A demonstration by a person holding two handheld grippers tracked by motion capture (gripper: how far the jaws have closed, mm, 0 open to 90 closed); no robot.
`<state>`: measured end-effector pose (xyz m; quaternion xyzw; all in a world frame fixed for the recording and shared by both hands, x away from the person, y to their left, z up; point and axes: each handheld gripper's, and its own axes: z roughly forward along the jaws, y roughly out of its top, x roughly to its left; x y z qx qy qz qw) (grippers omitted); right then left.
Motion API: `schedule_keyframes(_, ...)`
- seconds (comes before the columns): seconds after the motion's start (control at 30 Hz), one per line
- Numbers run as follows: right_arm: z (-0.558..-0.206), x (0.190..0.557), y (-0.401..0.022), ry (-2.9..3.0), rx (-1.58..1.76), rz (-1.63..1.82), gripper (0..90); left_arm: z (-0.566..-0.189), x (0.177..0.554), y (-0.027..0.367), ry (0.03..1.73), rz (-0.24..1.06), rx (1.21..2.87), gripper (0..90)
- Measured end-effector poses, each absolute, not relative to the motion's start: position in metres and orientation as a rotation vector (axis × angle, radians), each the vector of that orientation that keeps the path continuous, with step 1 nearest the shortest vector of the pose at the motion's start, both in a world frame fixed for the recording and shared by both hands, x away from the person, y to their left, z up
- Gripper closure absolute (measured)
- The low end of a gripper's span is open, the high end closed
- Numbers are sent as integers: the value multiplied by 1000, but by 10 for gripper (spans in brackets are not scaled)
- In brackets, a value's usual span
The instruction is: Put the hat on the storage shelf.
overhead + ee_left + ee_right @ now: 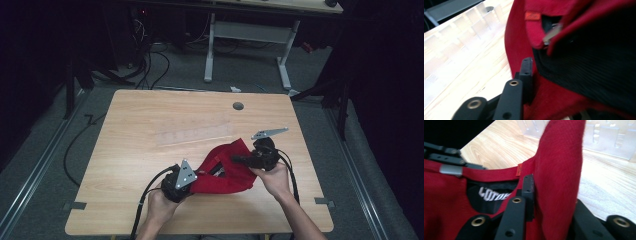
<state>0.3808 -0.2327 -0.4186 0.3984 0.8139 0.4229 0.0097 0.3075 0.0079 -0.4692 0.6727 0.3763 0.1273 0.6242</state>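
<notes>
On the near right part of the wooden table (150, 130), a red fabric bag (225, 172) with a black lining, lying between two hand-held grippers. At its left end, the left gripper (192, 176), gripped by the person's left hand (161, 206), grey three-cornered plate on top, cable trailing back toward the table's near edge. At its right end, the right gripper (239, 159), held by the right hand (274, 179), reaching in over the bag's upper edge. From the left gripper view: one black jaw lying flat against the red cloth at the bag's rim (521, 45), the other jaw hidden behind the fabric; narrow setting, cloth between the jaws, apparently pinched. Beside it, the dark ribbed lining (599, 70), a small orange tag (532, 16) and a metal zip pull (551, 33). From the right gripper view: a standing fold of red cloth (560, 175) caught between the two black jaws, left jaw pressed against it, right jaw largely covered by it; narrow gap, closed on the fabric. Below the fold, a black label with white lettering (492, 195), partly readable at best, and a grey metal pull (451, 170) on the red trim. Beyond the bag, toward the table's middle, a clear plastic tray (195, 132) with compartments, apart from the bag. Farther back, a round cable hole (238, 106) in the tabletop.
</notes>
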Motion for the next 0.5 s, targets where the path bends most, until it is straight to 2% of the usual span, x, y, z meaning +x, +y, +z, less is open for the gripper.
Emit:
schedule_keyframes(0.13,-418,382,-235,2521,1260,1335,764,-465,305,5,834,290,1577,784)
schedule_keyframes(0.2,-417,385,-240,2495,1285,1366,694,-464,304,4,824,279,1590,812)
schedule_keyframes(0.3,-417,388,-245,2456,1316,1410,650,-464,303,3,816,270,1627,829)
schedule_keyframes(0.37,-415,390,-253,2368,1336,1425,576,-467,302,6,829,272,1641,840)
schedule_keyframes(0.4,-415,390,-253,2368,1336,1425,576,-468,303,10,849,258,1627,840)
schedule_keyframes(0.43,-415,391,-261,2330,1369,1437,512,-467,304,15,862,249,1617,841)
schedule_keyframes(0.5,-415,391,-263,2319,1373,1433,490,-464,304,21,886,226,1578,841)
